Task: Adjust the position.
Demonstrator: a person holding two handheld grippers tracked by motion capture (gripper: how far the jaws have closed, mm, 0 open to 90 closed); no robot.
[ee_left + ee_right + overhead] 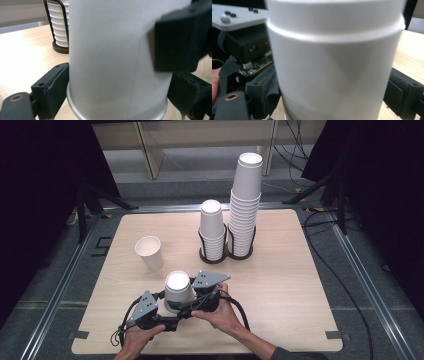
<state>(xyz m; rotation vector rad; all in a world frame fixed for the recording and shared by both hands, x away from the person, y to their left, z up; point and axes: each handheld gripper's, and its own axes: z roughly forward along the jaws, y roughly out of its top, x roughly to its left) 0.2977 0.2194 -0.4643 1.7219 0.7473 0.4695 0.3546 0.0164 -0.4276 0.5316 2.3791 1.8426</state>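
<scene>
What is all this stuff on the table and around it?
Upside-down paper cup: one, white, near edge of table, between both grippers' jaws.
Upright paper cup: one, white, left of centre, standing alone.
Short cup stack: one, white, inverted, in holder.
Tall cup stack: one, white, inverted, right of the short stack.
Cup holder: one, dark wire with two wells, centre back.
Table: one, light wood.
Left gripper: black, jaws on the cup's sides.
Right gripper: black, jaws against the same cup.
Hands: two, holding the grippers.
</scene>
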